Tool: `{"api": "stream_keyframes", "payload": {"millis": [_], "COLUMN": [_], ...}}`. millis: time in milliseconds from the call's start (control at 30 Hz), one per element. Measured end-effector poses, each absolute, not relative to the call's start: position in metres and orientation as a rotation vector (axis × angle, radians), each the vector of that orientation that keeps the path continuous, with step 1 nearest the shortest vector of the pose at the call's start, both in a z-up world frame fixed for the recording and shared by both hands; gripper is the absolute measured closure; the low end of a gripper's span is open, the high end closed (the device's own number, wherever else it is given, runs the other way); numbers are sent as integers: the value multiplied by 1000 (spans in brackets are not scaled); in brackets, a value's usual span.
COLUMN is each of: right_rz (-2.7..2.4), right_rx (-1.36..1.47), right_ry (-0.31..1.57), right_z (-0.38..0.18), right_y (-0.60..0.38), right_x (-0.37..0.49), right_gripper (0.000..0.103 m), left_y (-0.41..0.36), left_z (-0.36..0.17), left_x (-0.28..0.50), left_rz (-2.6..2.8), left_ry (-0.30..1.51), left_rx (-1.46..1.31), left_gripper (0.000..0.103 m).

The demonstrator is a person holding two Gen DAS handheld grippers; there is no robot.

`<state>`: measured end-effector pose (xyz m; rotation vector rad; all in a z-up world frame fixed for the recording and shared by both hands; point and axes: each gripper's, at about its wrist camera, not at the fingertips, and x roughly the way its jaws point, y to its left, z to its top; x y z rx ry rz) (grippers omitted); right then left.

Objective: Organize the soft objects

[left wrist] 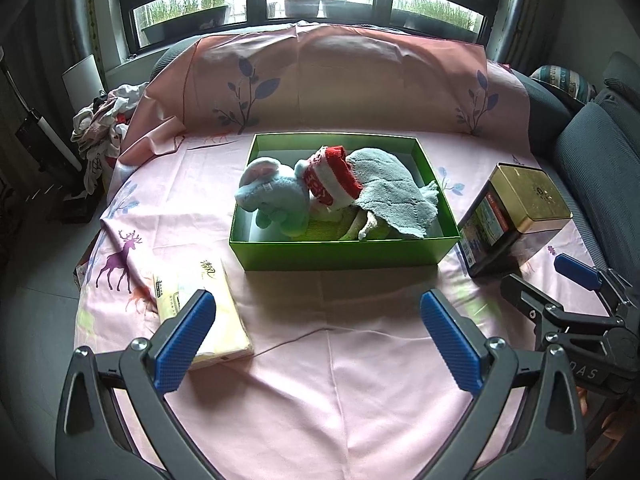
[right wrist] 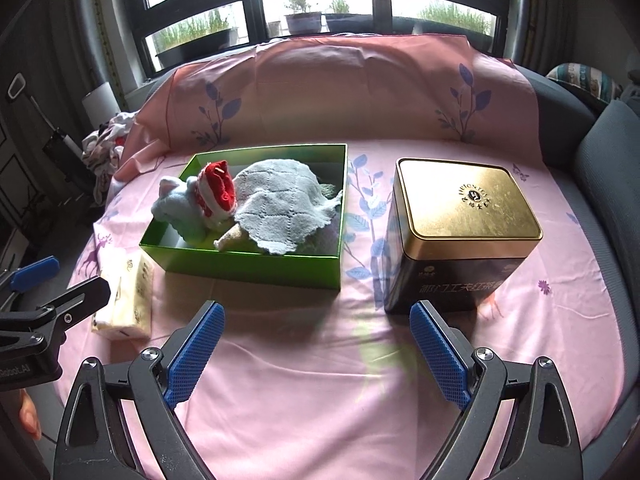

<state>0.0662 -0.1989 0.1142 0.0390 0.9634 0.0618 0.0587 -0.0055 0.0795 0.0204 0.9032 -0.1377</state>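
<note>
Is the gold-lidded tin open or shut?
Shut. The gold lid sits flat and flush on the tin, with no gap showing.

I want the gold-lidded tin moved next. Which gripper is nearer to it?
Right. The right gripper hangs open just in front of the tin, its right finger close to the tin's base. The left gripper sits farther off, before the green box.

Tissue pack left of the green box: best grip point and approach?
Take the tissue pack across its narrow width near the middle, from above. It lies flat on the pink sheet, long sides free, and the open left gripper is nearest.
</note>
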Motion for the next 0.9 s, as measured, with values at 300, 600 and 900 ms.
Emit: {"api": "stream_keyframes", "payload": {"millis": [300, 600, 900], "right_rz": [44, 63, 67], "right_rx": [32, 34, 28], "right_ry": [969, 923, 899], "right_z": [117, 139, 150], "right_y": [-200, -190, -186], "right_x": [65, 77, 93], "right_gripper": [9, 9, 9], "left_y": [-3, 0, 2], "left_z": [71, 87, 99], "left_x": [61, 67, 79], "left_rz": [-111, -79, -51], "left_ry": [956, 930, 906], "left_rx": [-3, 15, 41], "left_gripper": [1, 1, 1]}}
